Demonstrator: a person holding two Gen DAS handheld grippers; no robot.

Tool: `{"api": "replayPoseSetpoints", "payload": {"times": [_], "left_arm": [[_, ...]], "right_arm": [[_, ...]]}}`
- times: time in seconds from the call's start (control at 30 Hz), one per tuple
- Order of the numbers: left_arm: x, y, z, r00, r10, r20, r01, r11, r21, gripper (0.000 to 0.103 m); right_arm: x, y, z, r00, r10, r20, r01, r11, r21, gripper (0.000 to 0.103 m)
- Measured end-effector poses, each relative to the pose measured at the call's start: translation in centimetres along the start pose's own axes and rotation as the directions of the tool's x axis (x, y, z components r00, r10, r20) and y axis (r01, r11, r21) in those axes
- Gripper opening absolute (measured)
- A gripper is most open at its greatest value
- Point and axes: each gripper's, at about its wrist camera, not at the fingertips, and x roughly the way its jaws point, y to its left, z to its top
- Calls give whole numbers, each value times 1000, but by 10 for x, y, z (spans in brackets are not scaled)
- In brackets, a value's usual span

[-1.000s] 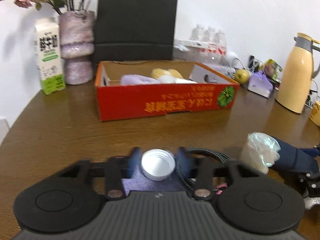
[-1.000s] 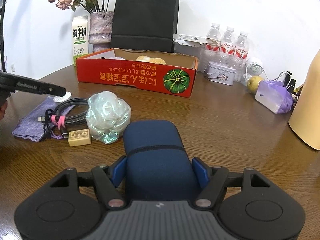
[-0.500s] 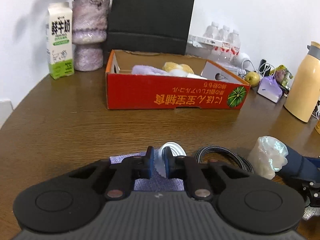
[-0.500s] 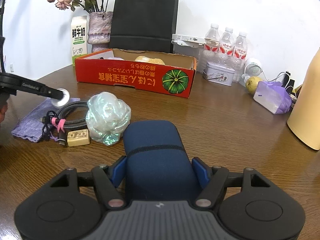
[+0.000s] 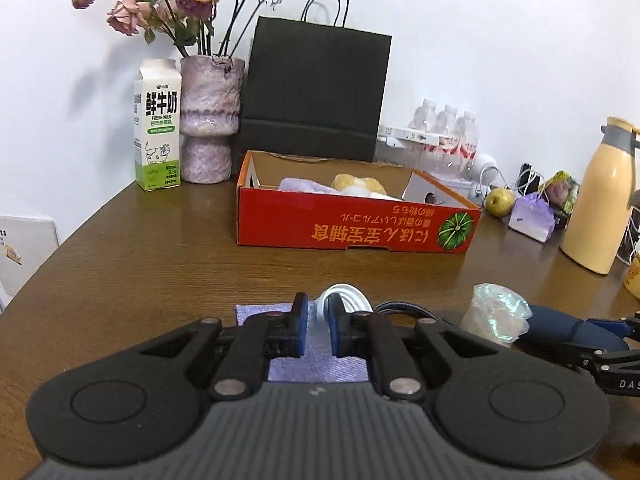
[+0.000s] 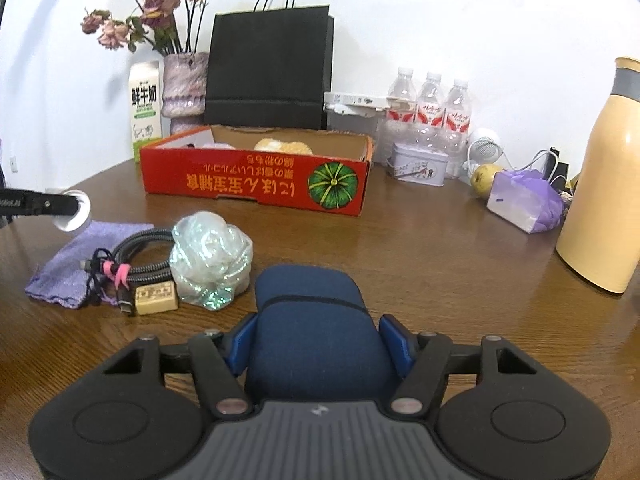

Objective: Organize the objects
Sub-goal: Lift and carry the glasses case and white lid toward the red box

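L gripper (image 5: 318, 330) is pinched tight on the white cap (image 5: 345, 299), gripping its rim edge-on, lifted clear of the purple cloth (image 5: 320, 354) below. The cap looks light, rigid plastic w/ a thin wall: easy to carry, but a rim pinch is narrow, so it could twist or pop out if jolted. Probably fine for a short hop to the red box (image 5: 356, 222) just beyond. From the R view the cap (image 6: 74, 210) hangs in the air at the tip of the L gripper, tilted on its side.

R gripper (image 6: 320, 344) has its jaws around the navy pouch (image 6: 310, 320), and they've just been closing in; pads look to be touching both sides. It seems soft, padded fabric, so it'll squash a bit, no slip worry; mid-body is a sensible hold. It lies on the table (image 6: 440, 264), near the crinkly plastic bundle (image 6: 211, 254) and the coiled cable (image 6: 138, 256).

Both grippers point forward and somewhat down, towards the box.
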Motion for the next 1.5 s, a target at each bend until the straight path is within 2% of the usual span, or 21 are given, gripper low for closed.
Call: {"api": "replayPoseSetpoints", "payload": {"times": [0.47,0.8,1.17,1.5], "left_arm": [[-18,-20,-7,999,37,35,-36,999,-28,11],[-23,-49,11,997,4,73,-4,1000,2,11],[-8,-67,44,994,-6,110,4,1000,20,11],[12,-69,75,991,-8,134,9,1000,-1,11]], "right_arm": [[-19,-1,-1,995,-9,99,4,999,51,61],[-23,-5,11,989,4,147,-16,997,78,61],[-17,-2,45,976,43,215,-61,995,76,61],[1,5,83,966,69,250,-89,994,68,61]]}}
